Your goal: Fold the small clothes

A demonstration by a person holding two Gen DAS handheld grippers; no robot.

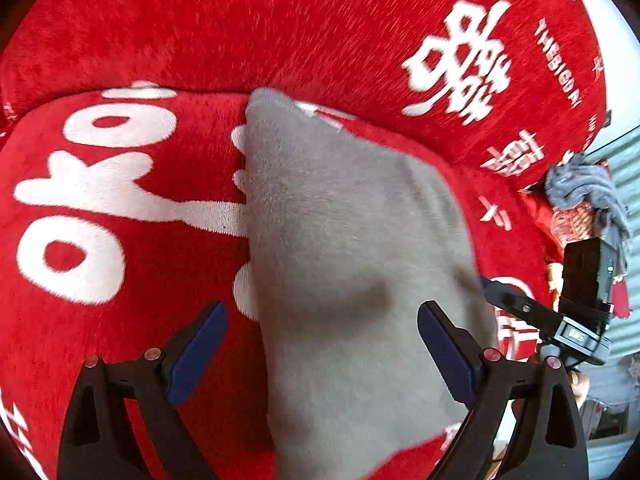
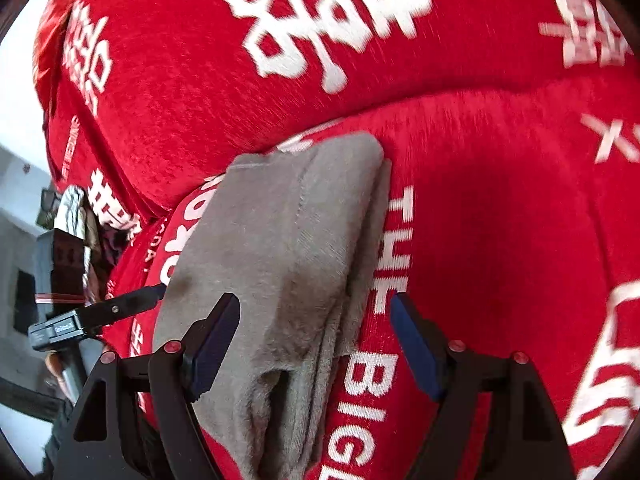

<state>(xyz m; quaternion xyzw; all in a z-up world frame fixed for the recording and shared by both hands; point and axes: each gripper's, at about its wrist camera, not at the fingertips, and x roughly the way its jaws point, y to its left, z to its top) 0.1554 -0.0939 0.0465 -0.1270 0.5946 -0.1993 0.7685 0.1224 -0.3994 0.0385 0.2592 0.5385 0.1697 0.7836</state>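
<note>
A small grey fleece garment (image 1: 340,240) lies folded lengthwise on a red plush seat cushion (image 1: 120,184) with white lettering. My left gripper (image 1: 324,344) hangs just above the garment's near end, jaws wide open, the cloth lying below the gap and neither pad pressing on it. In the right wrist view the same garment (image 2: 288,240) shows stacked layers along its right edge. My right gripper (image 2: 314,340) is open over its near end; the left pad (image 2: 212,344) overlaps the cloth and the right pad (image 2: 412,348) is over bare cushion. Each gripper's finger shows at the other view's edge.
A red backrest cushion (image 1: 320,28) with white characters rises behind the seat. A heap of grey and red clothes (image 1: 580,192) sits at the sofa's far right end. Beyond the sofa's left end in the right wrist view, pale furniture (image 2: 20,216) stands.
</note>
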